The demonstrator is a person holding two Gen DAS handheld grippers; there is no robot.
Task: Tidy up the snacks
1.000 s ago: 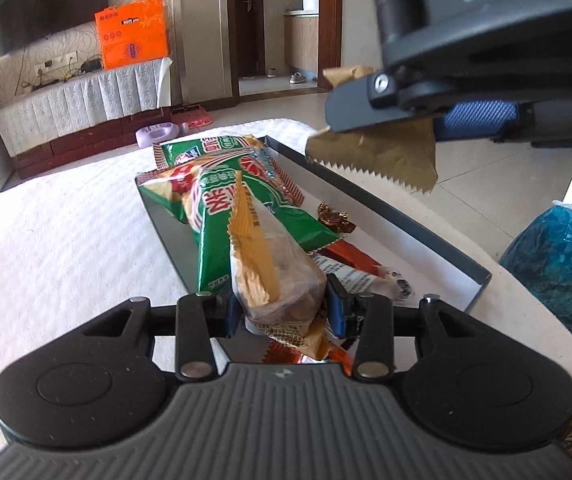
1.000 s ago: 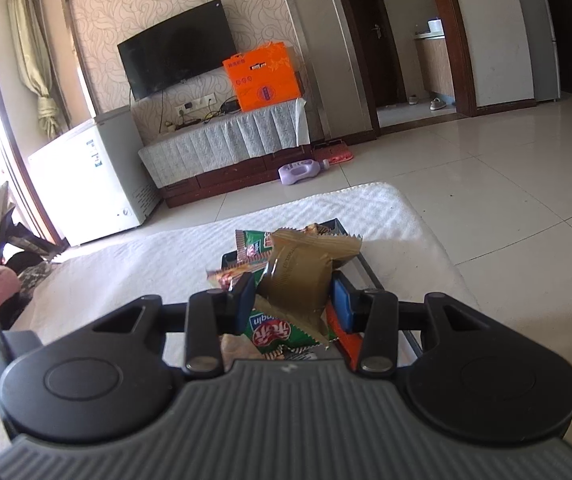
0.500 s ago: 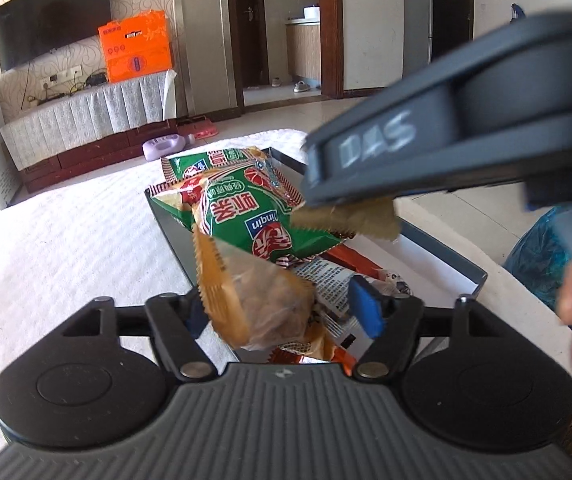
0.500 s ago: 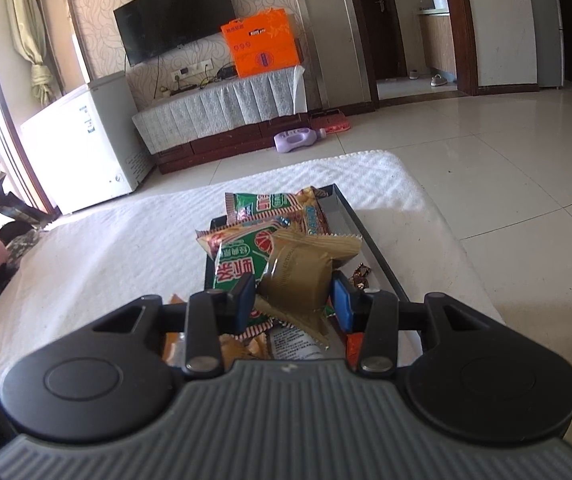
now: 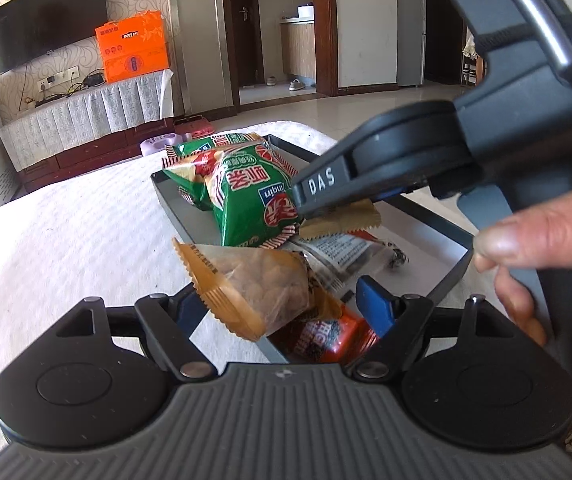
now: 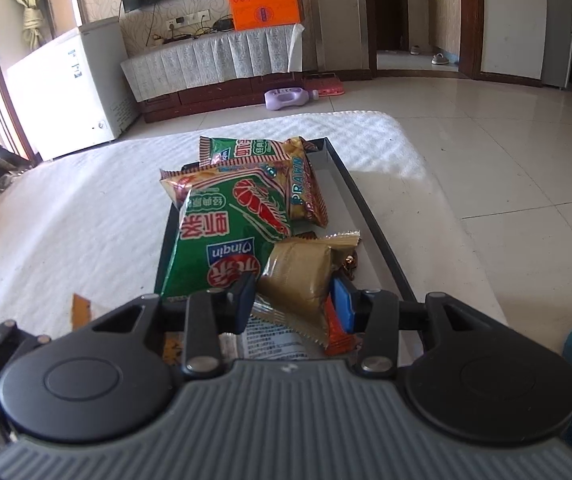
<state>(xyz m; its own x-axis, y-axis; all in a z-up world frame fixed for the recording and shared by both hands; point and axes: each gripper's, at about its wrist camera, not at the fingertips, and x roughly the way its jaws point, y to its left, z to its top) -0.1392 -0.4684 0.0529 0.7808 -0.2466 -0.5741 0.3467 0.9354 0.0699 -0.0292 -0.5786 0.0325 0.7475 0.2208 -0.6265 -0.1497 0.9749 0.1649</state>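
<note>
1. Left wrist view: your left gripper (image 5: 282, 300) has just been opening, and its jaws now stand apart. A clear orange-edged packet (image 5: 254, 284) sits between them, leaning over the near edge of the dark tray (image 5: 452, 236); neither pad seems to press on it. Your right gripper (image 5: 326, 210) crosses from the right above the tray, with your hand (image 5: 526, 248) on its handle. It carries a tan packet (image 5: 342, 220) just beside the green bag (image 5: 246, 196).

2. Right wrist view: your right gripper (image 6: 292, 298) is clamped on the tan packet (image 6: 302, 276), low over the tray (image 6: 370, 216) beside the green bag (image 6: 226, 240). A red packet (image 6: 338, 332) lies under it.

3. Risks, as a judgement: the clear packet overhangs the rim and could slide onto the white cloth (image 5: 66, 240). The two grippers are close, so either could knock the other or shove the piled snacks out.
</note>
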